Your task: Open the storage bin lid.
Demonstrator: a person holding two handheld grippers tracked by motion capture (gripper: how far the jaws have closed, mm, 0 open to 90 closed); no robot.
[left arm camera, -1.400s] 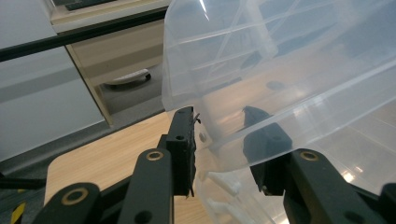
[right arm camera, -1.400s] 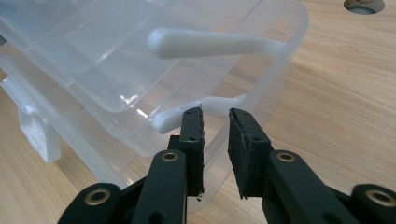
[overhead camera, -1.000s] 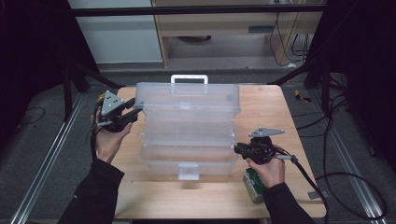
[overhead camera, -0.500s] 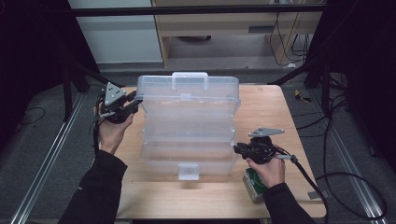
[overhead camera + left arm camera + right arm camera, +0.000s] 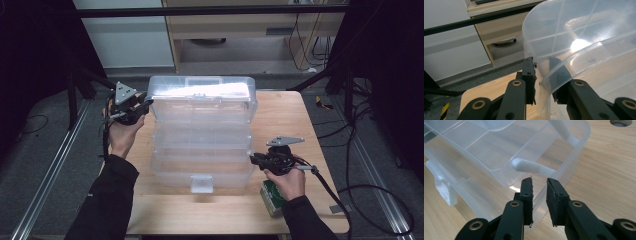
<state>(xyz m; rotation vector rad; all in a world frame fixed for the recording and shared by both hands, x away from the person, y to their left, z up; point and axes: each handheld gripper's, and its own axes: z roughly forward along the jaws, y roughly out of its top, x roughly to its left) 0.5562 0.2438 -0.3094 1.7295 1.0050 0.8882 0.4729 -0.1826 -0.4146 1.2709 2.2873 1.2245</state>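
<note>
A clear plastic tiered organiser box (image 5: 202, 150) stands fanned out on the wooden table (image 5: 300, 125). Its lid (image 5: 200, 92) is raised at the back. My left gripper (image 5: 146, 104) is at the lid's left corner. In the left gripper view the lid wall (image 5: 579, 45) runs between the jaws of the left gripper (image 5: 541, 62), which have just been closing on it. My right gripper (image 5: 254, 159) is at the bottom tray's right edge. In the right gripper view the tray's rim (image 5: 541, 195) sits between the narrow-set pads of the right gripper (image 5: 539, 181).
A green carton (image 5: 270, 196) lies on the table under the right hand. The box's white front latch (image 5: 202, 183) faces the person. White swing arms (image 5: 531, 167) link the trays. Bare wood lies to the right of the box.
The left hand has moved away from the person with the lid's corner, and the lid has tipped forward so its handle is less visible. The right hand has stayed put.
</note>
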